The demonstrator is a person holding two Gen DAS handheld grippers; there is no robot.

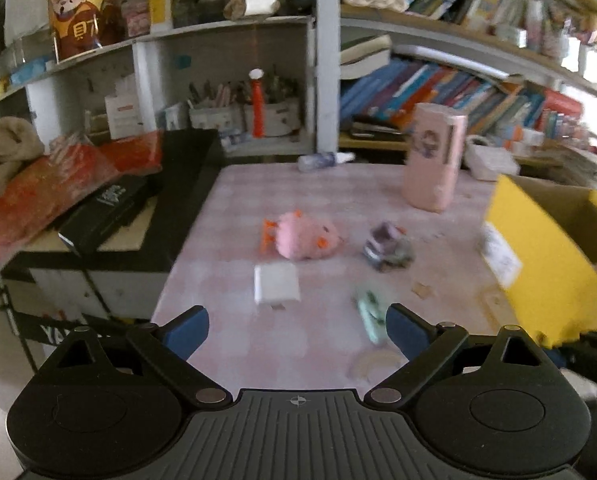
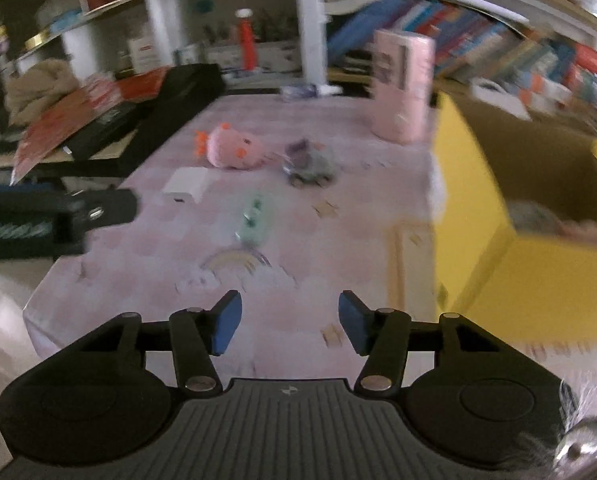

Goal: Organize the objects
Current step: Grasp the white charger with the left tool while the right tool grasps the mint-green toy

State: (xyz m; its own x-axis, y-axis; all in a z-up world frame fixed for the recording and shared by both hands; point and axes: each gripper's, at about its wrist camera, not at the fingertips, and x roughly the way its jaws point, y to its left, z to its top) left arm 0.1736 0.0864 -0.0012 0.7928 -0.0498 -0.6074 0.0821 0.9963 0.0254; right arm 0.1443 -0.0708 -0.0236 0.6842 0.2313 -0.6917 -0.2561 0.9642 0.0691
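We are holding both tongs over the near edge of the desk (image 2: 146, 264), and neither is grasping anything. The left tongs (image 1: 298, 330) are standing wide apart, empty. The right tongs (image 2: 290, 322) are about half spread, with only bare desk showing between the blue pads (image 2: 228, 322).

The loose things are lying in the middle of the desk: a pink plush (image 1: 308, 240), a white block (image 1: 277, 283) just in front of it, a small purple-grey toy (image 1: 388, 246) to the plush's right, and a mint-green piece (image 1: 372, 312) nearest the left tongs. The yellow box (image 2: 470, 200) is sitting open at the right edge, and we are judging it the likely bin; something soft seems to be lying in it already, though blur is hiding what.

We are expecting the plush to be light and squashy, so a pinch across its fat middle should be holding it well. The white block is looking hard and smooth, likely slippery, so we are favouring its two narrow sides. The green piece is small and slim and is best taken across its short width. The tall pink case (image 1: 434, 160) standing at the back could be tipping if nudged.
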